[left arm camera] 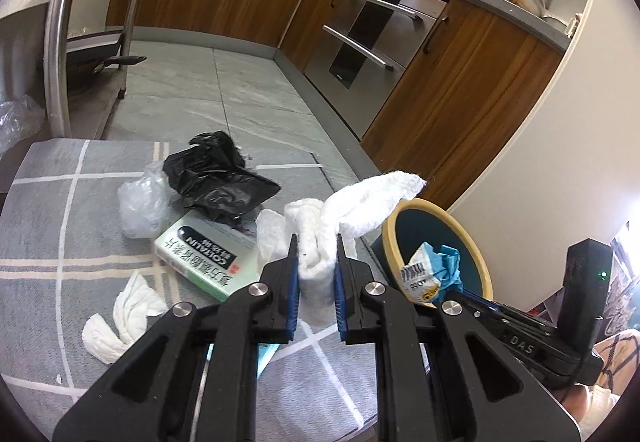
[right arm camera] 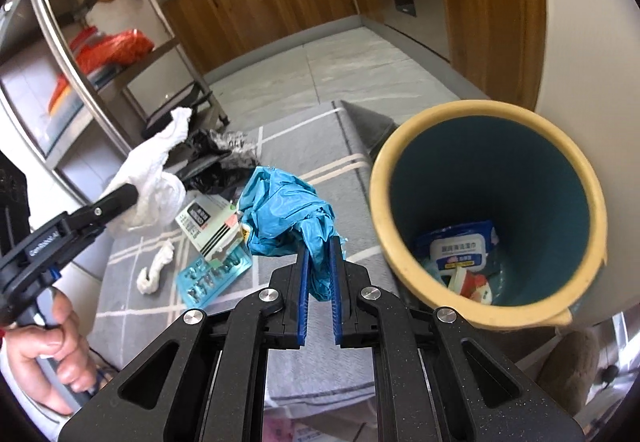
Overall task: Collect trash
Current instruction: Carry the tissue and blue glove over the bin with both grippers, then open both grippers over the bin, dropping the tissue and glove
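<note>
Two loads were held short of the bin (right arm camera: 484, 202): left gripper (left arm camera: 316, 266) clamped on white tissue (left arm camera: 360, 202), right gripper (right arm camera: 319, 266) on blue wrapper (right arm camera: 288, 210), apparently by one fold, so it could slip onto the mat (right arm camera: 320, 362).

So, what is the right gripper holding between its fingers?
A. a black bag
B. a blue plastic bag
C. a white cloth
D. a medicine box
B: in the right wrist view the right gripper is shut on the crumpled blue bag, beside the bin; the white cloth is in the left gripper.
</note>
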A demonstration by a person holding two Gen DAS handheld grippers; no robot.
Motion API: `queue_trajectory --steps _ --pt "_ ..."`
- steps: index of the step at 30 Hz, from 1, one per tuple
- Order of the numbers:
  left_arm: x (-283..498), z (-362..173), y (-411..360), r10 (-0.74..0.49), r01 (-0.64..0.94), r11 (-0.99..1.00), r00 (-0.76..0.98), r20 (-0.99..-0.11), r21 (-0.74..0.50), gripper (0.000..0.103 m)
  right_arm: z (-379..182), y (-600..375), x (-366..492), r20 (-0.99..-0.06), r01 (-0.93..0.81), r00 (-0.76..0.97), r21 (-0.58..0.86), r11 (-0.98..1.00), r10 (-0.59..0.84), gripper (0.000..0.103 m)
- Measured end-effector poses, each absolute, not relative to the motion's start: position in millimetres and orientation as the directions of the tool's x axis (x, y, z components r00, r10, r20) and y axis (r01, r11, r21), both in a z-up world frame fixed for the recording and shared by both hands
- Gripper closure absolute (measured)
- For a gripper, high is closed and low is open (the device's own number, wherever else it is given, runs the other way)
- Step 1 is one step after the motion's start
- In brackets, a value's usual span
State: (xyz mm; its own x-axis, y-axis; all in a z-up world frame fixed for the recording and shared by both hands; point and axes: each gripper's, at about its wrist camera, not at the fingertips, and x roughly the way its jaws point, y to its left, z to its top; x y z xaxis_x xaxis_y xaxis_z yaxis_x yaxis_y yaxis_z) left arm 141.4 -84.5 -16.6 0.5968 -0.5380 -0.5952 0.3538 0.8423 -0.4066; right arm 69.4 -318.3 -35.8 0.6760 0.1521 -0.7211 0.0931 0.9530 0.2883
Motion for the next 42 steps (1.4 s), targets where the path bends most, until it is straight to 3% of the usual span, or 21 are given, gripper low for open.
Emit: queue_trajectory --steps 13,20,27,42 --pt "135.6 -4.3 -154.6 -0.592 0.453 0.804 0.552 -0.587 -0.385 0.09 -25.4 -371.4 40.0 -0.684 0.193 0.722 0.342 0.92 0.103 0.092" --pt "142.8 -10.9 -198.5 -0.685 0.471 0.728 0.462 -0.563 -0.499 0.09 -29.2 -406.0 28.4 -0.672 0.258 0.736 0.385 0.886 0.078 0.092" --pt "150.9 -15.7 -250.1 -0.726 0.501 0.684 0.397 -0.561 -0.53 0.09 -36.4 -435.6 22.8 -0.668 0.317 0.742 0.43 0.845 0.062 0.092" --pt "186.2 -64.3 -310.3 -0.708 0.434 0.698 0.3 -0.639 -0.57 0.089 -62.2 -466.6 32.8 -0.697 0.384 0.715 0.463 0.799 0.061 0.092"
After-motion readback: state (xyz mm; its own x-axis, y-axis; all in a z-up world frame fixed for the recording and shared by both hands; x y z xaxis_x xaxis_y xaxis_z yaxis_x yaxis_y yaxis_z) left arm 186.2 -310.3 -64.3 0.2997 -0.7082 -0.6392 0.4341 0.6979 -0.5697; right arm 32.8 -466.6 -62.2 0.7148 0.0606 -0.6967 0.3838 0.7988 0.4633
